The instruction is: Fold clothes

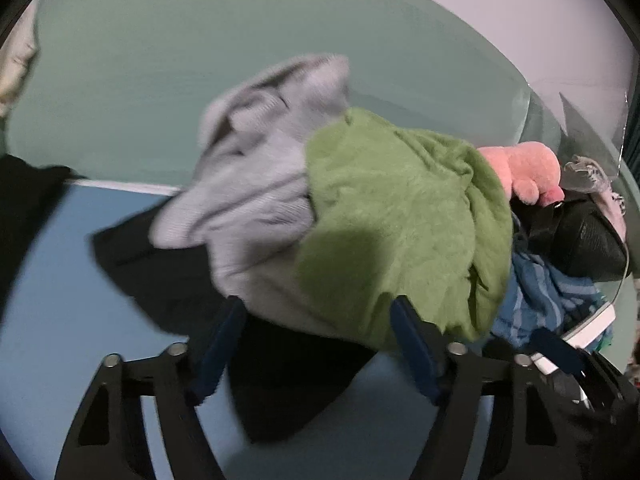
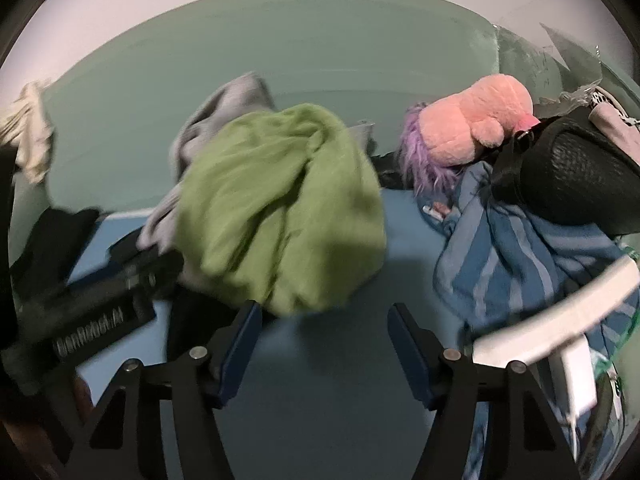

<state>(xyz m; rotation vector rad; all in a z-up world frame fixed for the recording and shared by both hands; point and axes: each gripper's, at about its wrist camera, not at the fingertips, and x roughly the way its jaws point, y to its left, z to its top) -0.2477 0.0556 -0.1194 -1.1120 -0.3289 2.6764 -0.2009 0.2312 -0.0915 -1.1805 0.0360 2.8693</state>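
A crumpled green fleece garment (image 1: 400, 216) (image 2: 280, 208) lies heaped on a grey knit garment (image 1: 256, 168) (image 2: 224, 108), over a black garment (image 1: 168, 272), all on a blue surface (image 2: 328, 380). My left gripper (image 1: 318, 308) is open, its blue-padded fingertips (image 1: 236, 312) at the near edge of the pile with grey, green and black cloth between them; no pad presses on cloth. My right gripper (image 2: 323, 310) is open just before the green garment's lower edge, with bare blue surface between its fingers. In the right wrist view the left gripper's black body (image 2: 100, 304) shows at the left.
To the right lie a blue striped cloth (image 2: 520, 272) (image 1: 540, 292), a pink plush toy (image 2: 476, 120) (image 1: 524, 172) with purple hair, a black bag (image 2: 568, 176) (image 1: 580, 240) and a white box-like thing (image 2: 560, 320). A green wall (image 2: 320, 40) stands behind. Pale cloth (image 2: 32, 132) hangs far left.
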